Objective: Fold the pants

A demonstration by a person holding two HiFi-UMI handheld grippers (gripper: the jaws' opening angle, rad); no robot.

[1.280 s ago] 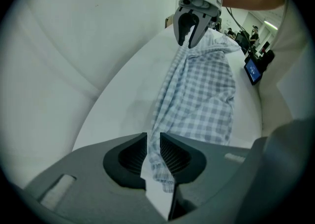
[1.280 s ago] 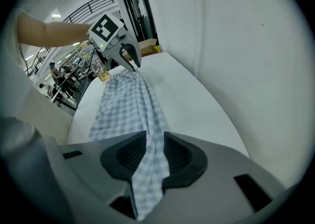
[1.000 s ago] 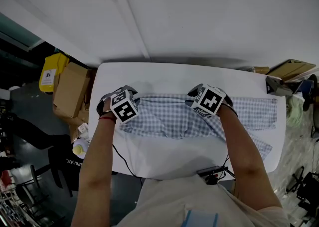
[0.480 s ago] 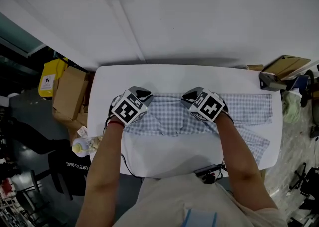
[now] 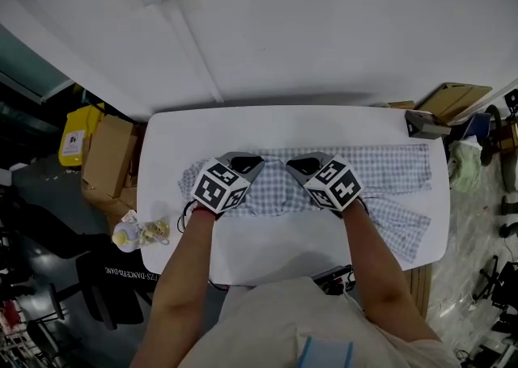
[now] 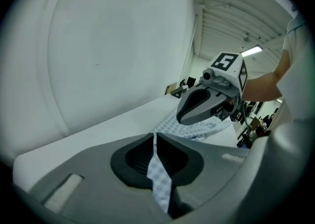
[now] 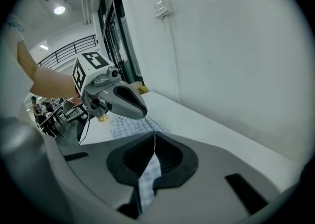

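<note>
Since the fold needs both sides raised together, I've got left gripper (image 5: 240, 162) closing on a pinch of pants (image 5: 279, 190) mid-table (image 5: 267, 128), right gripper (image 5: 301, 166) clamped on cloth just beside it. Legs trail toward the table's right edge.

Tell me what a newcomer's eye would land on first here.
The blue checked pants lie spread across the white table. Over their left part in the head view, the left tool is closing on a pinch of the cloth and the right tool is shut on another, side by side.
</note>
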